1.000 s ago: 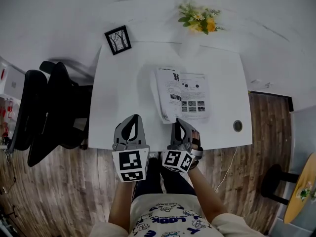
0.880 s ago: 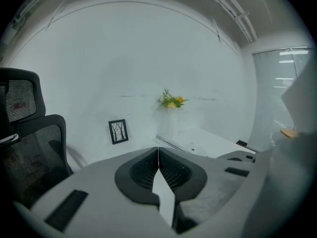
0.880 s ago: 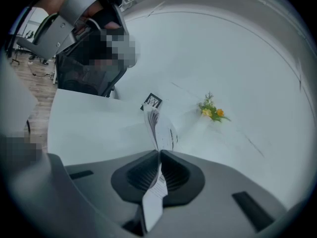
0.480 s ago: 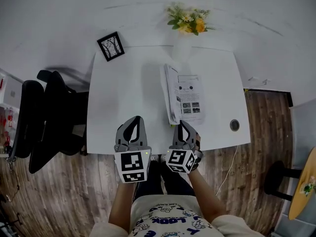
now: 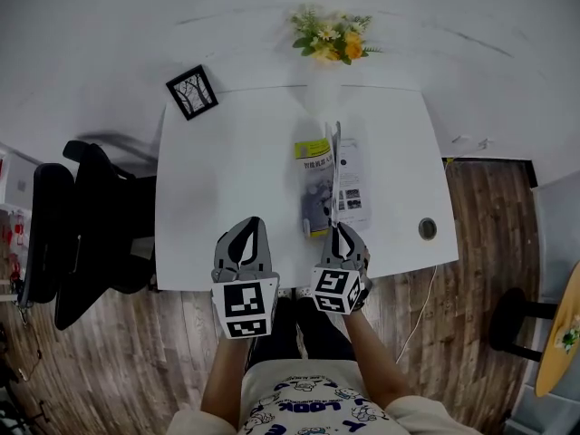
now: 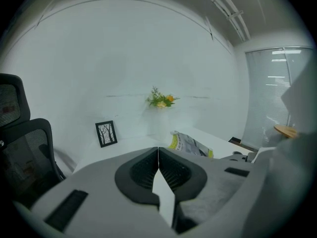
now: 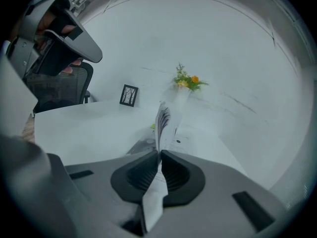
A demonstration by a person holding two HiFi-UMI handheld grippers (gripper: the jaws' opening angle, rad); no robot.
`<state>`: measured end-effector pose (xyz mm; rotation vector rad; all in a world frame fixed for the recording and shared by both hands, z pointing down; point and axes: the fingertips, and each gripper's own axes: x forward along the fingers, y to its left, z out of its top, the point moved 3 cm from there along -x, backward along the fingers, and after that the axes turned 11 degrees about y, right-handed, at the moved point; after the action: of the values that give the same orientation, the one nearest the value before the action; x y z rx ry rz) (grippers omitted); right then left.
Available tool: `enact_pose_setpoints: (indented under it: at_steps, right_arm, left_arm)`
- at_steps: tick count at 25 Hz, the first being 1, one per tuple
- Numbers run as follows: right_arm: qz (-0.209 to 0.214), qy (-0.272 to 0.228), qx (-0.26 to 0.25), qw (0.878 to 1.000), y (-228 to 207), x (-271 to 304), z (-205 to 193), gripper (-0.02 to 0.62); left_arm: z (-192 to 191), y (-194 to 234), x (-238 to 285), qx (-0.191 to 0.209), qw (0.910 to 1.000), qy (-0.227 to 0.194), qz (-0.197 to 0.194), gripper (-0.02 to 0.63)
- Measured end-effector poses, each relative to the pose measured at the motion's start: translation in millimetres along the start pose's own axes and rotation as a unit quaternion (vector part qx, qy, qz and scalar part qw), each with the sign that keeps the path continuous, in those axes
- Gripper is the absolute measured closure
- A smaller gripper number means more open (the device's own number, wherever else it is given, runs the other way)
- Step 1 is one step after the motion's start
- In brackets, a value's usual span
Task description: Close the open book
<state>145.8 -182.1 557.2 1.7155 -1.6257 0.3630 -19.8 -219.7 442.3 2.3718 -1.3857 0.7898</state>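
The book (image 5: 352, 187) lies on the white table (image 5: 227, 179) in front of me. Its right half rests flat, while its left half (image 5: 314, 166) stands nearly upright and shows a yellow and grey cover on its outer side. My right gripper (image 5: 337, 231) is shut on the near edge of that raised half. In the right gripper view the pages (image 7: 163, 119) rise straight up out of the right gripper (image 7: 159, 155). My left gripper (image 5: 246, 228) hovers over the table's near edge, to the left of the book, shut and holding nothing. From the left gripper (image 6: 158, 150) the book (image 6: 190, 144) shows to the right.
A small black picture frame (image 5: 191, 91) stands at the table's far left corner. A white vase of flowers (image 5: 328, 36) is at the far middle. A cable hole (image 5: 427, 228) sits near the right front corner. A black office chair (image 5: 72, 234) stands left of the table.
The book's left half has swung up from lying flat to nearly upright, held by my right gripper, which rolled with it. My left gripper has shifted slightly.
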Motion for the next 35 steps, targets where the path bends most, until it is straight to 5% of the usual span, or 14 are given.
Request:
enact_pose_setpoints:
  at_steps: [12,29,35]
  right_arm:
    - [0.025,0.046,0.15,0.987,-14.6,20.1,-28.2,0.554]
    - [0.059,0.085,0.237,0.966,-23.0,36.4,-50.7,0.551]
    - [0.049,0.097,0.233,0.966,-24.5,38.1,-54.3,0.526]
  left_arm:
    - [3.4,-18.5,16.4,0.012,0.9997,0.009,-0.019,0.583]
    - [3.9,-30.4,30.5,0.022,0.999,0.017,-0.035,0.583]
    - [5.2,-29.1,30.5,0.024,0.999,0.017,-0.035,0.583]
